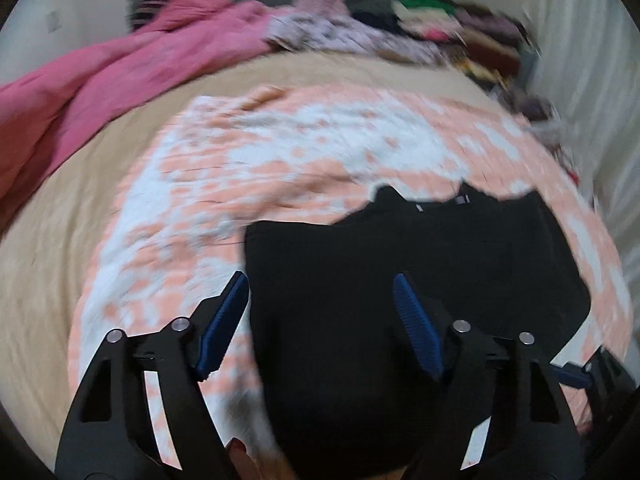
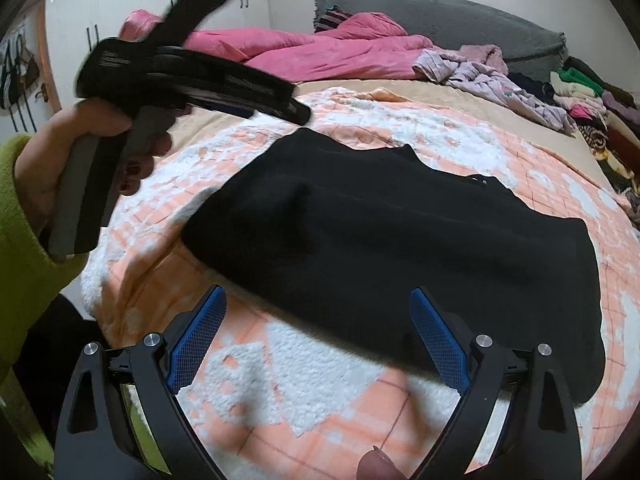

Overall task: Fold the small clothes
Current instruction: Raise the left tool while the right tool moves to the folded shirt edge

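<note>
- Your black garment lies spread flat on the peach-and-white blanket over the bed – its long axis runs from near-left to far-right in the right wrist view, with the notched neckline edge on the far side.
- Your right gripper hangs just short of the garment's near long edge; its fingers are spread, nothing between them, and that hem sits straight ahead of the tips.
- Your left gripper is over the garment's left short end – one finger above the blanket, the other above black cloth, so the side edge runs up between them. They stand apart and pinch nothing.
- By my reading the left is the nearer one to a grab, since it already straddles an edge.
- The pink duvet and the clothes pile lie well apart, at the head of the bed.
</note>
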`<action>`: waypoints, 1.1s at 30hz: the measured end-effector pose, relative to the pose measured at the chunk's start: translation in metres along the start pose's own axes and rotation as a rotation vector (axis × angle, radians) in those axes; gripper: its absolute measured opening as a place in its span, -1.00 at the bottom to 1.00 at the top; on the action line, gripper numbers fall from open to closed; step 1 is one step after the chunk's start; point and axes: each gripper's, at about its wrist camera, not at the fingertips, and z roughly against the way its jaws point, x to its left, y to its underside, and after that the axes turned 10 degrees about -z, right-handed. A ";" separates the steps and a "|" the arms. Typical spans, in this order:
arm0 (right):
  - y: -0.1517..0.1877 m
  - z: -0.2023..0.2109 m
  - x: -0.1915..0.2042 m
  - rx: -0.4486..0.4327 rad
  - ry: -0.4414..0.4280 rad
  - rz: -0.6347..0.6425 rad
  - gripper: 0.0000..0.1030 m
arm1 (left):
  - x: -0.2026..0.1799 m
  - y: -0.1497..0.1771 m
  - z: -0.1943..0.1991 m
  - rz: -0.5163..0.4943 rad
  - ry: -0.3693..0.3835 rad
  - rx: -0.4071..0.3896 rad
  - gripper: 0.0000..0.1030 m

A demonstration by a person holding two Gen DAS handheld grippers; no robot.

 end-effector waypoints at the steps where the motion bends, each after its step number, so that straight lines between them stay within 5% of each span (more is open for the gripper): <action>1: -0.002 -0.004 -0.002 0.008 -0.008 -0.009 0.79 | -0.005 -0.002 -0.008 -0.024 0.007 0.013 0.28; 7: -0.007 -0.021 0.003 0.028 -0.017 0.004 0.79 | -0.022 -0.010 -0.057 -0.149 -0.036 0.091 0.29; 15: -0.009 -0.038 0.011 0.052 -0.041 0.011 0.79 | 0.009 -0.024 -0.095 -0.114 -0.168 0.105 0.32; 22: -0.009 -0.045 0.019 0.047 -0.021 0.048 0.79 | 0.059 -0.024 -0.078 0.110 -0.053 0.076 0.32; 26: -0.008 -0.051 0.029 0.046 -0.005 0.097 0.79 | 0.088 -0.010 -0.065 0.242 0.039 0.093 0.52; 33: 0.001 -0.067 0.052 0.039 0.085 0.244 0.79 | 0.087 0.017 -0.051 0.234 0.089 0.109 0.61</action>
